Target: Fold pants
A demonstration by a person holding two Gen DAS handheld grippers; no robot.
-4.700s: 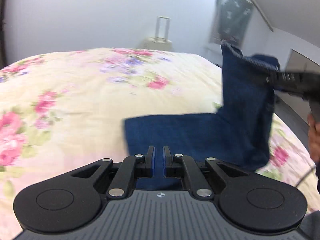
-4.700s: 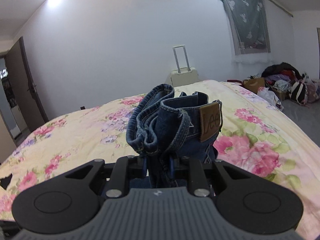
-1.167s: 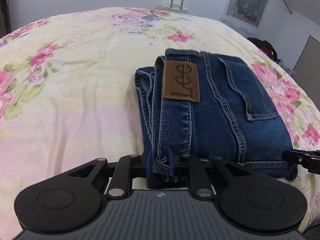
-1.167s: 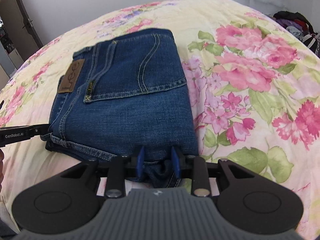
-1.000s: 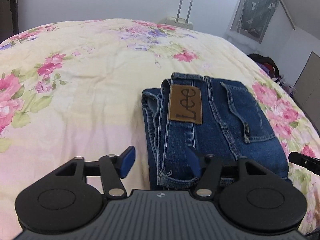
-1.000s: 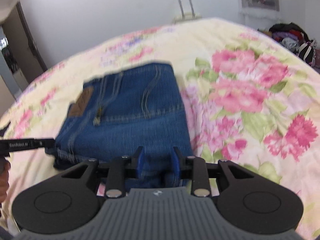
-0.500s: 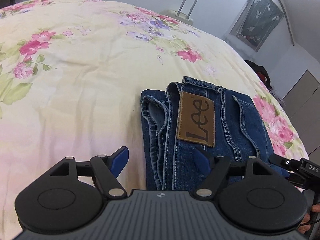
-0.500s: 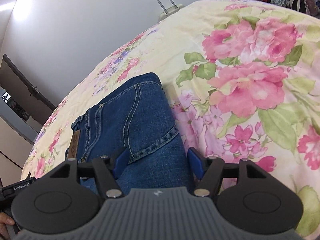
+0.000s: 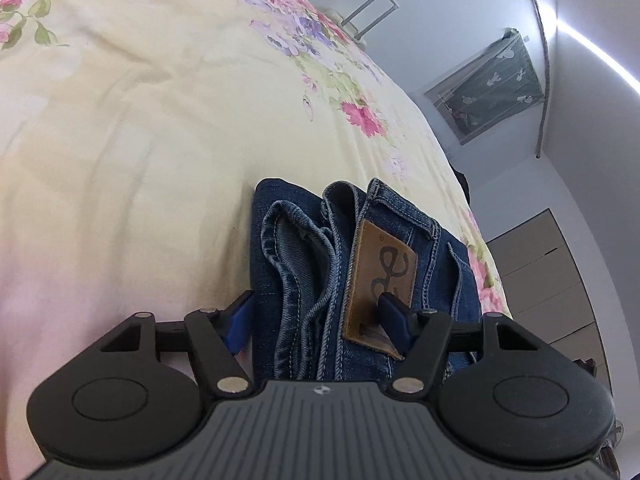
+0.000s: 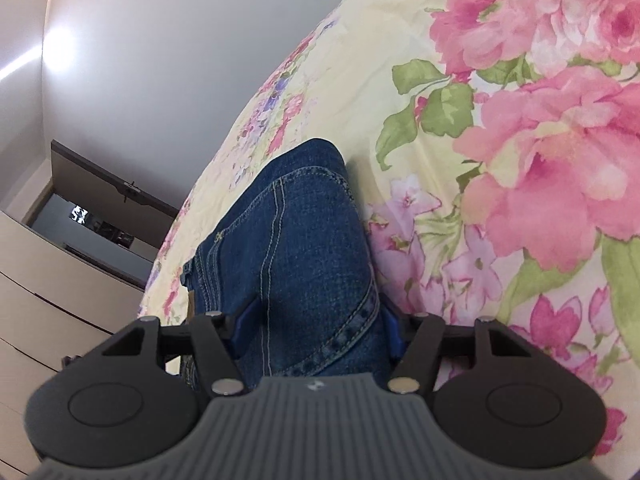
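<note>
The folded blue jeans (image 9: pixel 304 264) lie on the floral bedspread (image 9: pixel 132 128), waistband side up, with a brown leather label (image 9: pixel 380 280). My left gripper (image 9: pixel 316 318) is open, its jaws straddling the waistband end of the stack; the right finger rests on the label. In the right wrist view the jeans (image 10: pixel 304 240) show a stitched back pocket. My right gripper (image 10: pixel 316 326) is open, its jaws wide on either side of the folded end, low over the denim.
A suitcase with a raised handle (image 9: pixel 370 12) stands beyond the bed's far edge. A covered window (image 9: pixel 492 84) and a wardrobe (image 9: pixel 560 276) are on the right. A doorway (image 10: pixel 100 224) and drawers (image 10: pixel 40 300) lie left of the bed.
Both grippers let go of the jeans and opened about a second ago. Since then both have tilted and dropped closer, so that their open jaws now straddle the ends of the stack.
</note>
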